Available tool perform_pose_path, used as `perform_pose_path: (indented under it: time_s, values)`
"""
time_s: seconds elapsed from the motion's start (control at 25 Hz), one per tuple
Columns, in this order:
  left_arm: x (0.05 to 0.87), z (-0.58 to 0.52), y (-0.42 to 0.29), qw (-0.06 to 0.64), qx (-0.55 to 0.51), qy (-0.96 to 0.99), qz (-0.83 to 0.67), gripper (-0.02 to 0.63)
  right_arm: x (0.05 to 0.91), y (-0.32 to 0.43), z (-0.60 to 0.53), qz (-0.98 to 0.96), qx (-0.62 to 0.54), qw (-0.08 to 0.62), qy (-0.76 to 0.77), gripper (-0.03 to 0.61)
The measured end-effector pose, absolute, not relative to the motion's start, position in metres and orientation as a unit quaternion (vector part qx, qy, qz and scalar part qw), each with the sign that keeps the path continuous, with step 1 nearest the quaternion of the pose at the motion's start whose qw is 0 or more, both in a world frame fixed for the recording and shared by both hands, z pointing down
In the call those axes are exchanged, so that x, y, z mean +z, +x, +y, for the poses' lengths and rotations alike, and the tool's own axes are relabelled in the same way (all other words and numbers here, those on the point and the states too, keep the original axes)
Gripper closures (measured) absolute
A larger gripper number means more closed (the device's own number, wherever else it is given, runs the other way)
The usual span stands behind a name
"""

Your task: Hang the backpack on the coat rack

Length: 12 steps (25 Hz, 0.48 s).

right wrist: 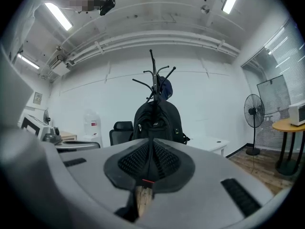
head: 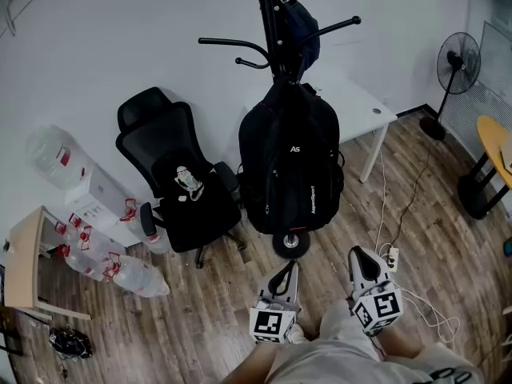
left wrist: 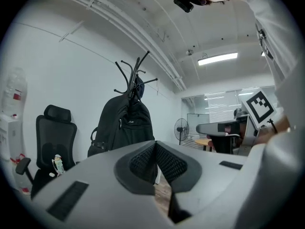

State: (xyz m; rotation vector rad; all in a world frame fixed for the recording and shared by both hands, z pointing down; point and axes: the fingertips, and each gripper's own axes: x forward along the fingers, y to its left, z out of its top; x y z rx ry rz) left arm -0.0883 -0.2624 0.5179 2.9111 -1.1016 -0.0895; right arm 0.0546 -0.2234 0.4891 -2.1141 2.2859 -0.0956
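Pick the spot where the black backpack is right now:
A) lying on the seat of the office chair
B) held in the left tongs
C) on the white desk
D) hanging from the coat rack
D: the backpack hangs by its top from the coat rack, apart from the office chair beside it.

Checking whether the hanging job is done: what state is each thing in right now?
backpack: hanging on the coat rack.
coat rack: upright.
left claw: shut, empty.
right claw: shut, empty.
office chair: upright.
water bottles: lying on their sides.
fan: standing; cannot tell if it is spinning.
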Motion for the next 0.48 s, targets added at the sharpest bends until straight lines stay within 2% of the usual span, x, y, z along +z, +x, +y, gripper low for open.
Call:
perform_pose_path:
  time_s: [0.48]
  values:
    - [0.511,-0.209,-0.048,0.019,-0.022,0.935,-0.353,0.604,0.495,0.095,-0.170,0.736,-0.048,0.024,-0.675,0.543]
